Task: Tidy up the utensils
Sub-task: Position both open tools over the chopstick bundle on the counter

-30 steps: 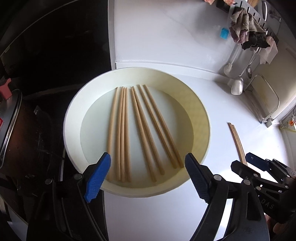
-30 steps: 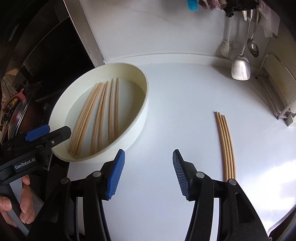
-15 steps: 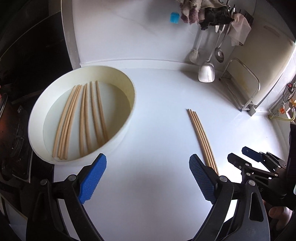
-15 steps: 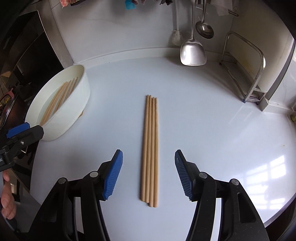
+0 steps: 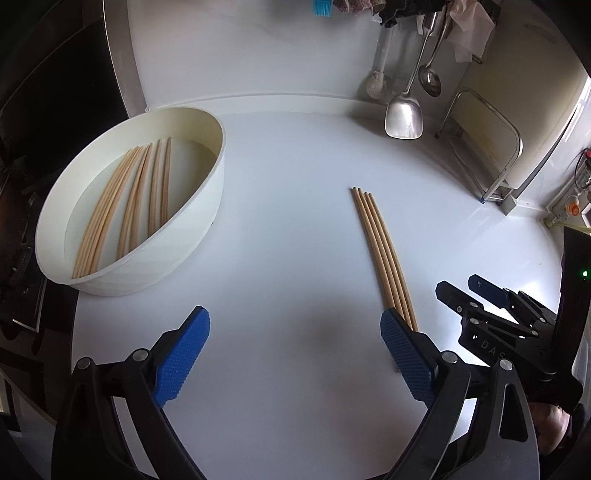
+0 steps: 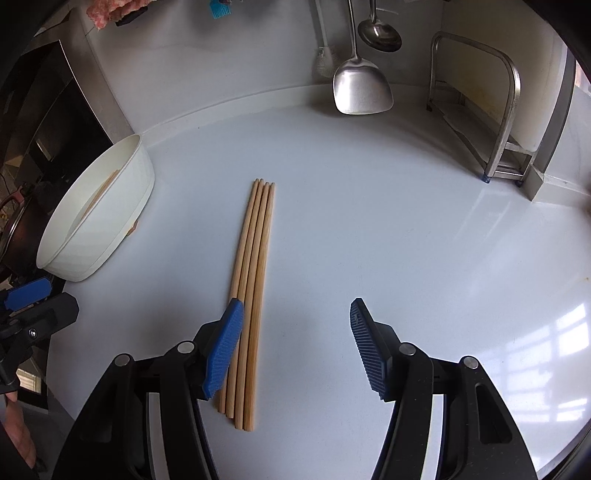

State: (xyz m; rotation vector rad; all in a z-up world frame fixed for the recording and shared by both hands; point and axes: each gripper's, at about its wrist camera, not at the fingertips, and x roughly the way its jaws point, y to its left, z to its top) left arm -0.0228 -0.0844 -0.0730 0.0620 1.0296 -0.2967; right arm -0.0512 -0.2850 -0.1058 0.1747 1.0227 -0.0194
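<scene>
Several wooden chopsticks (image 5: 380,243) lie side by side in a neat row on the white counter; they also show in the right wrist view (image 6: 255,266). A round white basin (image 5: 192,236) at the left holds several more chopsticks (image 5: 125,206); its outer wall shows in the right wrist view (image 6: 99,236). My left gripper (image 5: 295,347) is open and empty above the counter between basin and row. My right gripper (image 6: 291,339) is open and empty, its left finger over the near ends of the row. It also shows at the right of the left wrist view (image 5: 480,295).
A steel spatula (image 6: 360,88), a ladle (image 6: 378,35) and a brush hang on the back wall. A metal rack (image 6: 495,103) stands at the right. A dark stove area (image 5: 37,110) lies left of the basin, past the counter's edge.
Both grippers swung right, away from the basin. The left one left the basin and now hovers over bare counter. The right one came over the counter row and went on slightly right of it.
</scene>
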